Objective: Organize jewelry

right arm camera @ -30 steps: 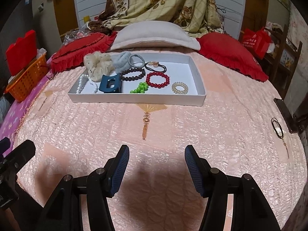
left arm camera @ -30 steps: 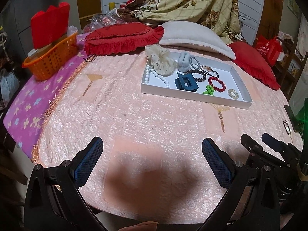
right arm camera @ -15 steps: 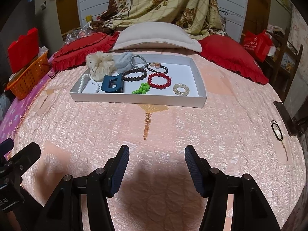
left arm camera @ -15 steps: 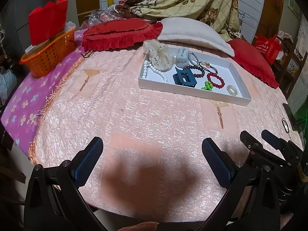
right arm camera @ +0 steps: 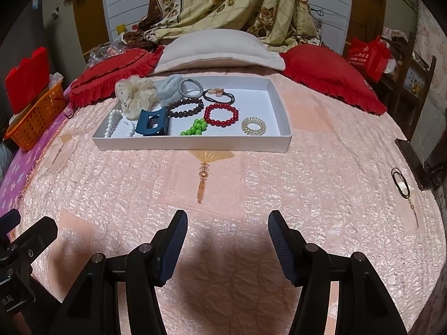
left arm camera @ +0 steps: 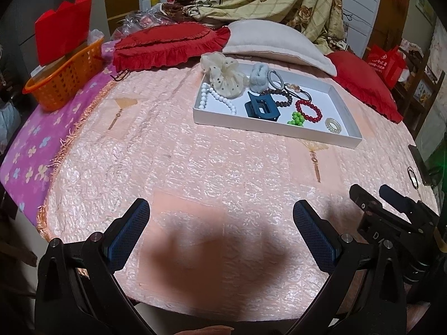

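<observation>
White tray (right arm camera: 192, 141) wall hides blue claw clip (right arm camera: 152, 122) base; left gripper (left arm camera: 220, 223), right gripper (right arm camera: 226, 237) jaws apart, empty.

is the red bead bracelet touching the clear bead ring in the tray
Apart. In the right wrist view, bare white tray floor shows between the red bead bracelet and the clear bead ring.

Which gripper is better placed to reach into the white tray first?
Probably the right gripper: the white tray lies almost straight ahead of its open jaws. From the left gripper, the tray sits off toward the right side.
</observation>
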Available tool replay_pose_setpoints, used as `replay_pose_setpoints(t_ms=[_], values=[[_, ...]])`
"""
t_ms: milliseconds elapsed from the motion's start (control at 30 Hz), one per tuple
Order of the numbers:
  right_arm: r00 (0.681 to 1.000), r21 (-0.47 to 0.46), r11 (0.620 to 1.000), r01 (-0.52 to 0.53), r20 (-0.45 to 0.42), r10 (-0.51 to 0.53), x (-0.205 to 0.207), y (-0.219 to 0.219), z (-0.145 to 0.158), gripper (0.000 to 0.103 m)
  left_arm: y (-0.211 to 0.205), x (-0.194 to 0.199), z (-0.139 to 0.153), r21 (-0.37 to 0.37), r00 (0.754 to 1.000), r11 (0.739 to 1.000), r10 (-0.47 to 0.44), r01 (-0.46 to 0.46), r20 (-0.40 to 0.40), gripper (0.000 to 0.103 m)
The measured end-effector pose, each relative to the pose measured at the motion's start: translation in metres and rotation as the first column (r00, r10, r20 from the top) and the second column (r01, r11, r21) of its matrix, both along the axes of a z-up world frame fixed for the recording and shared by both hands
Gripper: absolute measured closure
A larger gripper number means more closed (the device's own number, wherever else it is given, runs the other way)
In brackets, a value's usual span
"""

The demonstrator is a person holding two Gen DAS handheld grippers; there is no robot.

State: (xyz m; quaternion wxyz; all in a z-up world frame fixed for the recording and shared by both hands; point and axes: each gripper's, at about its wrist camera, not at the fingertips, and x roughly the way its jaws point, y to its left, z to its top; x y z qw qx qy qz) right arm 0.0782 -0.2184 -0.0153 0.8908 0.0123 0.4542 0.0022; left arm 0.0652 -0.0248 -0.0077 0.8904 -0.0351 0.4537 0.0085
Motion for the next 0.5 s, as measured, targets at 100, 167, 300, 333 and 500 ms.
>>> replay_pose_setpoints(t_ms=[100, 167, 300, 333, 500], values=[[1.0, 0.001, 1.0, -0.012, -0.007, 0.012, 0.0002, 0.0026, -0.0027, 0.045, -0.0018, 0.0005, -0.0006, 0.001, 1.0, 1.0, -0.004, 0.004, -0.003, 0.0], [1.0, 0.0, 1.0, -0.017, -0.007, 0.017, 0.0, 0.0037, -0.0033, 0.045, -0.0019, 0.0009, -0.0009, 0.002, 1.0, 1.0, -0.005, 0.005, -0.005, 0.0], [1.0, -0.002, 1.0, -0.015, -0.004, 0.015, -0.0001, 0.0026, -0.0032, 0.045, -0.0021, 0.0015, -0.0024, 0.003, 1.0, 1.0, -0.005, 0.005, -0.012, 0.0], [1.0, -0.001, 1.0, -0.013, -0.005, 0.013, 0.0, 0.0023, -0.0034, 0.045, -0.0023, 0.0017, -0.0027, 0.005, 1.0, 1.0, -0.003, 0.003, -0.013, 0.0], [1.0, 0.0, 1.0, -0.012, -0.016, 0.012, 0.0005, 0.0021, -0.0061, 0.045, -0.0008, 0.0031, -0.0055, 0.004, 1.0, 1.0, 0.006, -0.006, -0.024, 0.0]])
